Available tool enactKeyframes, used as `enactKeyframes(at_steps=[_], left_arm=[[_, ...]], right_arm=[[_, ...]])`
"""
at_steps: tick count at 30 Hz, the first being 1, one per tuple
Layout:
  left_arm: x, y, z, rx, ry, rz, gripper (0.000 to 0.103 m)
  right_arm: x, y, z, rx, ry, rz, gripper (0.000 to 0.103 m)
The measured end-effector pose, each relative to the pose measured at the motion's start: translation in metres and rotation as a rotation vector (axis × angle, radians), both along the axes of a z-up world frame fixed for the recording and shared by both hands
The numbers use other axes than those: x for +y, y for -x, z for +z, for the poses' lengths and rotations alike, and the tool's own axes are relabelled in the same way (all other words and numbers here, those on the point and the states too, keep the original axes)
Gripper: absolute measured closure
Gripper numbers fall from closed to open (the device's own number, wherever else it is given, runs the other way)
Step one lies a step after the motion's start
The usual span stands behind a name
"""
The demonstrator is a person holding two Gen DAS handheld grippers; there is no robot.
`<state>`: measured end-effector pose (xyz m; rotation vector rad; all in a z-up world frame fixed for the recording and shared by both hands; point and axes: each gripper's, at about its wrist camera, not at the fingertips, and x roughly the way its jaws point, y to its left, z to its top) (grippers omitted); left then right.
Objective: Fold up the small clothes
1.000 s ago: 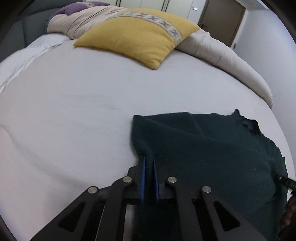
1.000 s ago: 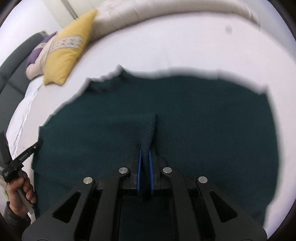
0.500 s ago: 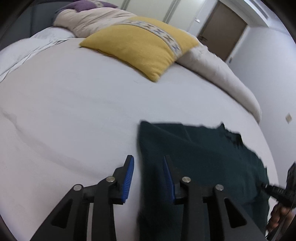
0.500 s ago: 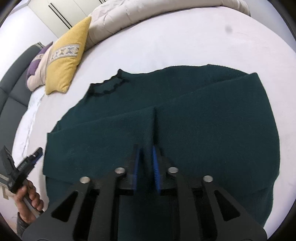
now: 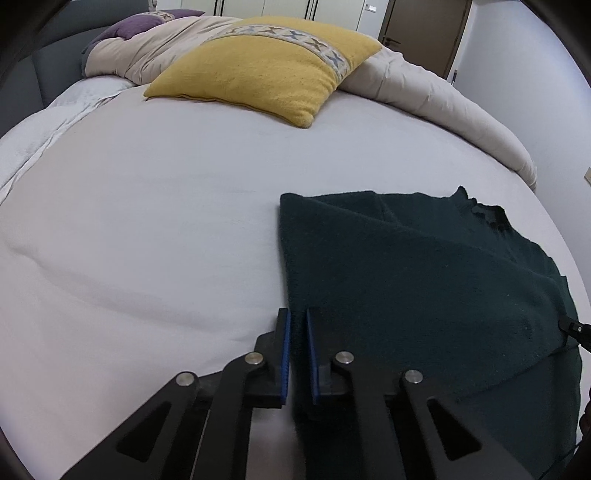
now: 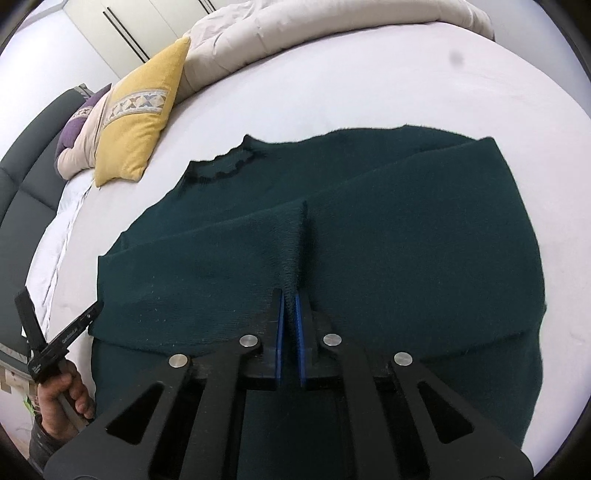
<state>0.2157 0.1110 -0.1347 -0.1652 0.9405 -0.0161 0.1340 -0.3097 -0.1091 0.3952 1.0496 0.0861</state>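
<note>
A dark green knitted sweater (image 5: pixel 424 280) lies on the white bed sheet (image 5: pixel 147 229), partly folded, with a flap laid across its body. In the right wrist view it (image 6: pixel 369 236) fills the middle, neckline at the far left. My left gripper (image 5: pixel 297 321) is closed on the sweater's left edge, a strip of cloth between its blue pads. My right gripper (image 6: pixel 290 302) is closed on a raised pinch of the folded flap's edge. The left gripper also shows at the left edge of the right wrist view (image 6: pixel 70 328), held by a hand.
A yellow cushion (image 5: pixel 266 62) and a beige duvet (image 5: pixel 424 96) lie at the far side of the bed. A dark grey headboard (image 6: pixel 26 155) is at the left. A brown door (image 5: pixel 424 33) stands beyond the bed.
Half a second ago my left gripper was open beside the sweater's edge; now it has closed on that edge. My right gripper's jaws narrowed again on the pinched fold.
</note>
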Motion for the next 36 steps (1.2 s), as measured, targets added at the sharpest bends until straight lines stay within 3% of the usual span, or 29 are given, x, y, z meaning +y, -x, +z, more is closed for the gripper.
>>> enactKeyframes(at_steps=[5, 9, 12, 16, 20, 23, 24, 26, 27, 28, 30, 32, 34, 36], left_arm=[[-0.003, 0.002, 0.000, -0.006, -0.009, -0.006, 0.094], [-0.006, 0.001, -0.003, -0.005, -0.028, -0.008, 0.093], [-0.010, 0.002, 0.000, -0.010, -0.058, -0.011, 0.092], [-0.007, 0.015, 0.012, -0.029, -0.062, 0.021, 0.084], [-0.014, 0.033, 0.035, -0.112, -0.088, 0.037, 0.084], [-0.035, 0.030, 0.038, -0.132, -0.136, -0.014, 0.083], [-0.040, 0.025, 0.032, -0.109, -0.139, -0.028, 0.081], [-0.041, 0.009, 0.004, -0.001, -0.119, -0.045, 0.079], [-0.038, 0.010, 0.001, -0.028, -0.101, -0.035, 0.077], [-0.036, 0.011, 0.002, -0.029, -0.091, -0.034, 0.077], [-0.030, 0.015, 0.010, -0.030, -0.057, -0.037, 0.076], [-0.018, 0.024, 0.016, -0.028, -0.008, -0.033, 0.072], [-0.001, 0.046, 0.028, -0.050, 0.068, -0.012, 0.067], [0.011, 0.075, 0.040, -0.074, 0.103, 0.014, 0.051]], right_arm=[[-0.016, 0.000, -0.019, 0.029, -0.084, -0.039, 0.099], [-0.021, -0.006, -0.023, 0.011, -0.076, -0.042, 0.100], [-0.014, -0.006, -0.025, -0.009, -0.013, 0.003, 0.100], [-0.013, -0.002, -0.004, -0.001, 0.039, -0.048, 0.091], [-0.006, 0.006, 0.031, -0.113, 0.076, -0.053, 0.091], [0.012, -0.003, 0.030, -0.146, 0.036, 0.027, 0.091], [0.017, -0.007, 0.022, -0.129, 0.022, 0.047, 0.086], [0.018, -0.018, -0.012, -0.021, 0.011, 0.073, 0.077], [0.014, -0.017, -0.023, -0.033, -0.015, 0.078, 0.078], [0.006, -0.009, -0.021, -0.097, -0.054, 0.072, 0.078], [-0.009, 0.004, -0.012, -0.092, -0.059, 0.014, 0.075], [-0.024, 0.022, 0.001, -0.086, 0.004, -0.058, 0.073], [-0.041, 0.051, 0.019, -0.125, -0.028, -0.094, 0.070], [-0.055, 0.086, 0.037, -0.167, -0.051, -0.117, 0.045]])
